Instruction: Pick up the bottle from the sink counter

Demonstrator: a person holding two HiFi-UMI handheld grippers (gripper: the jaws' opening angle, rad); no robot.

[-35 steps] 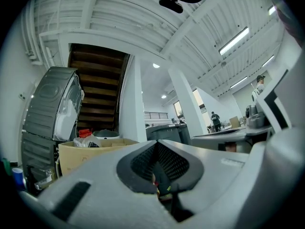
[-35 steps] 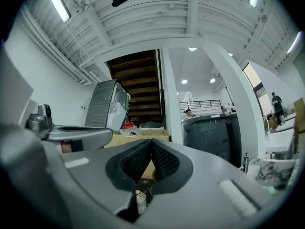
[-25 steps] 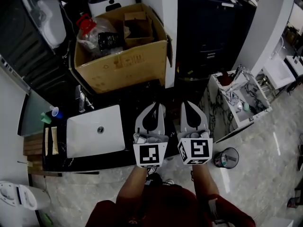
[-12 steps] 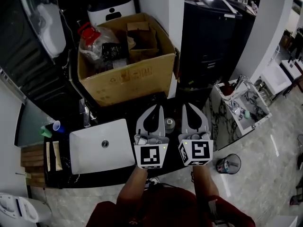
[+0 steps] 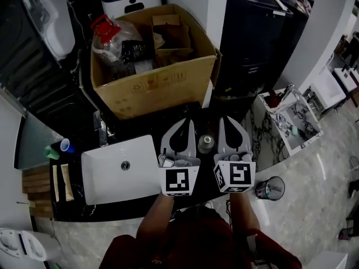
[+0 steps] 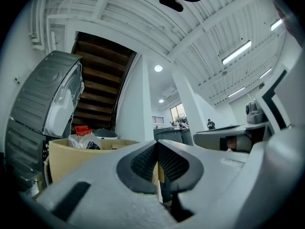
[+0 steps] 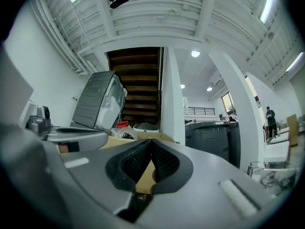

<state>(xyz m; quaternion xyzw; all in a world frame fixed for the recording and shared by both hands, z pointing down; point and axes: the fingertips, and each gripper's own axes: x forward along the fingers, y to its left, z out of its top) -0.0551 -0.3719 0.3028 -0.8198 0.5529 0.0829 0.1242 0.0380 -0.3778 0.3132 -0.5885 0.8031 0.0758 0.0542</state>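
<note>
1. The bottle [image 5: 206, 143] shows from above as a small round silvery top. It stands on the dark sink counter [image 5: 146, 122], in the gap between the two grippers and alongside their jaws.
2. The left gripper [image 5: 184, 123] has its jaws pressed together and holds nothing. The right gripper [image 5: 227, 121] is also closed and empty. They are level with each other and neither touches the bottle.
3. A white sink basin [image 5: 112, 178] sits just left of the left gripper, with a faucet [image 5: 100, 129] at its far edge.
4. Ahead of both grippers is an open cardboard box [image 5: 157, 86]. It holds a clear plastic jug [image 5: 109, 41] with a red cap, a black packet [image 5: 133, 50] and smaller cardboard.
5. A blue cup [image 5: 66, 145] stands far to the left, beyond the basin.
6. A round waste bin [image 5: 269, 188] stands on the floor to the right of the right gripper.
</note>
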